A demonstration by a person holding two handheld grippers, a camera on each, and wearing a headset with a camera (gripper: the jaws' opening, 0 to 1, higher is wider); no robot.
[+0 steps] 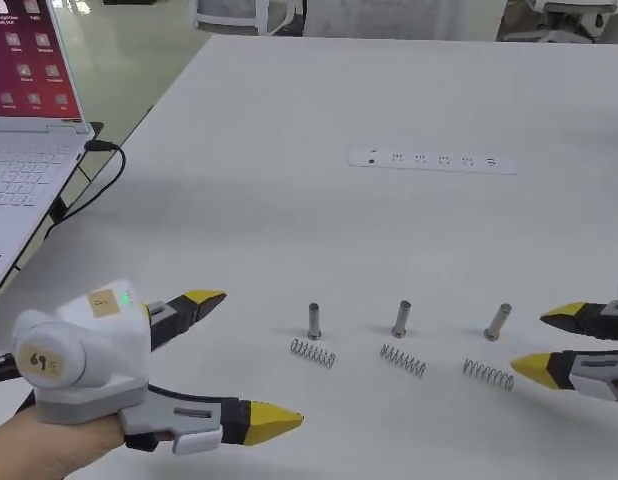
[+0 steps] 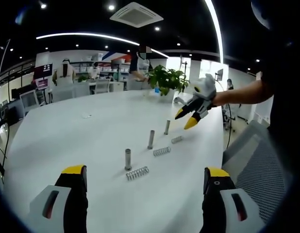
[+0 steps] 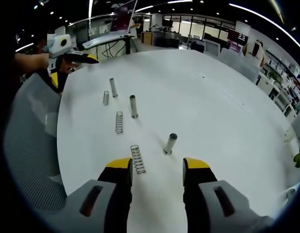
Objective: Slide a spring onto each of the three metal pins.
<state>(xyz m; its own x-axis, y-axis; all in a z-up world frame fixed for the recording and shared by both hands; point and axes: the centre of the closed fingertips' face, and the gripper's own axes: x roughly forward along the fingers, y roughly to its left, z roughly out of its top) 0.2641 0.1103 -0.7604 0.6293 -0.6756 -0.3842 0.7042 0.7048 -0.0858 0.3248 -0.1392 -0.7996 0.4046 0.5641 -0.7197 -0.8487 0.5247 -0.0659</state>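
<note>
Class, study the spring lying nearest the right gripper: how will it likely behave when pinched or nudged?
The spring lies on its side on the smooth table, so a nudge would probably roll it. Its thin, open coils suggest it is light and likely to squash or flex if the right gripper pinches hard.

I've got a smooth, matt white table, barely any sheen. The three pins are grey metal, smooth-sided, catching a little light. The springs are thin bare metal wire. My left tongs and right tongs: matt white plastic shells, black jaws, smooth yellow plastic tips. The power strip is plain white plastic.
</note>
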